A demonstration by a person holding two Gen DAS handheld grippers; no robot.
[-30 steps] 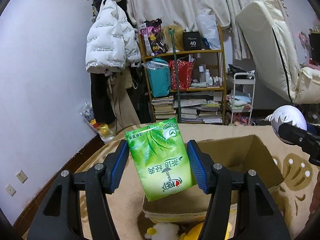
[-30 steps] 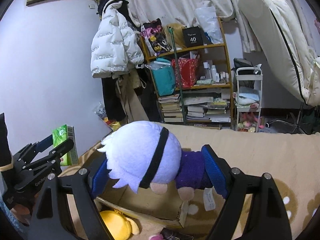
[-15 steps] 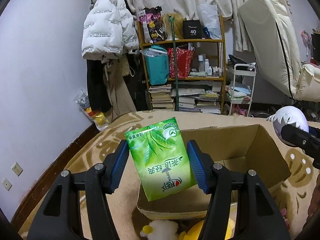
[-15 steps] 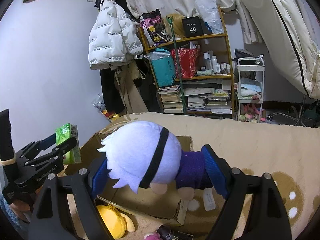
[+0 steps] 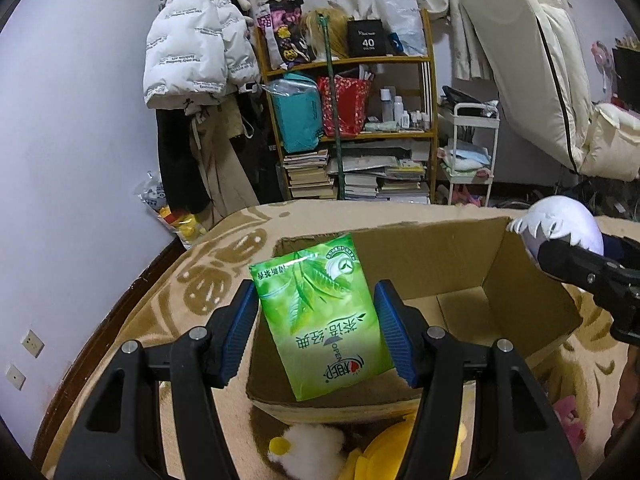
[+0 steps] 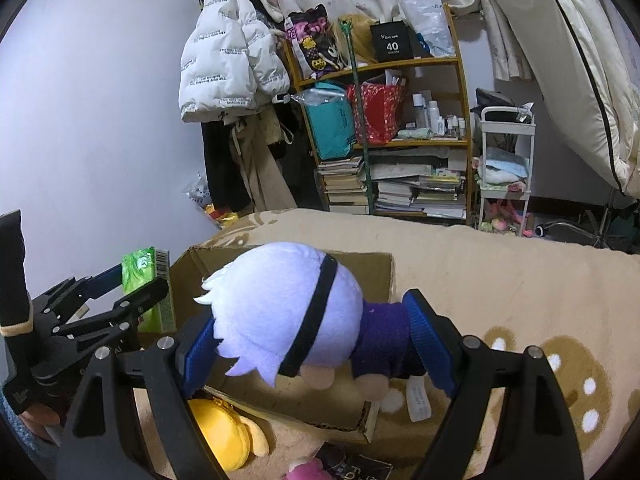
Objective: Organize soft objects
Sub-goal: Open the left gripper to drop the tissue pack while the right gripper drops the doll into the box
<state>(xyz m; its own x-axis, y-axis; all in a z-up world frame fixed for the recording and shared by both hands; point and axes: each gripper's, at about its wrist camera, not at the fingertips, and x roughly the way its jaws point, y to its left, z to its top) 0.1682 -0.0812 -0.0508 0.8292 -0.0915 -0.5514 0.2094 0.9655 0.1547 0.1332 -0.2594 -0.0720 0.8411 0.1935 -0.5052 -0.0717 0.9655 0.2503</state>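
Observation:
My left gripper (image 5: 316,292) is shut on a green tissue pack (image 5: 324,320), its blue pads pressing both sides. The pack hangs tilted over the near left part of an open cardboard box (image 5: 460,256). My right gripper (image 6: 312,320) is shut on a plush doll (image 6: 280,292) with white hair, a black blindfold and a purple body, lying sideways between the pads above the box (image 6: 372,276). The right wrist view shows the left gripper (image 6: 132,284) and the pack (image 6: 140,268) at the box's left edge. The doll's head (image 5: 560,228) shows by the box's right corner.
The box rests on a beige patterned blanket (image 6: 520,280). A yellow plush (image 6: 224,432) and a pink plush (image 6: 308,472) lie in front of the box, with a white fluffy toy (image 5: 312,448). Behind stand a book shelf (image 5: 360,128), a white cart (image 5: 472,152) and a hanging white jacket (image 5: 196,48).
Both grippers have sunk and tipped down towards the box, which now looks larger and shows more of its inside. Both grips are unchanged.

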